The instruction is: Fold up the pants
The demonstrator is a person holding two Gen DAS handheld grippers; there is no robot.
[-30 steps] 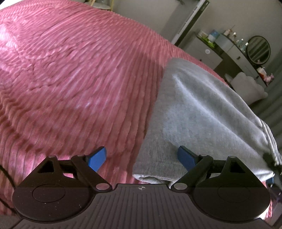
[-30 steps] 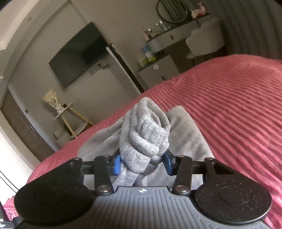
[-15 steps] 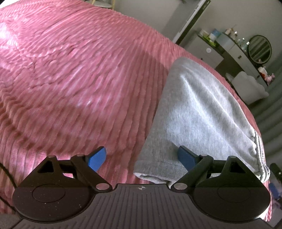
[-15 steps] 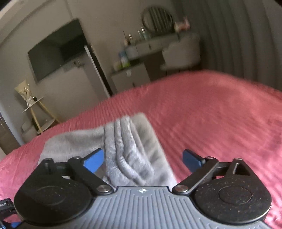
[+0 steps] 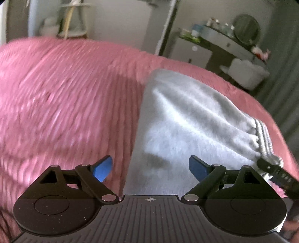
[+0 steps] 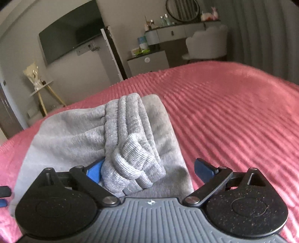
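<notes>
The grey sweatpants [image 5: 188, 119] lie folded on the pink ribbed bedspread [image 5: 65, 104]. In the right wrist view the pants [image 6: 78, 138] show their ribbed waistband [image 6: 130, 153] bunched on top at the near end. My left gripper [image 5: 150, 168] is open over the near edge of the folded pants and holds nothing. My right gripper [image 6: 147, 171] is open, its jaws on either side of the bunched waistband, which lies loose against the left finger. The right gripper's tip also shows at the right edge of the left wrist view [image 5: 274, 173].
The pink bedspread [image 6: 233, 115] spreads wide to the right of the pants. Beyond the bed stand a white cabinet [image 6: 147, 62], a vanity desk with a round mirror [image 6: 182, 9] and white chair [image 6: 207, 43], a wall TV [image 6: 71, 39] and a small side table [image 6: 42, 89].
My right gripper has opened and let go of the waistband, which now lies on the folded pants. My left gripper has lifted and tilted up a little, still open.
</notes>
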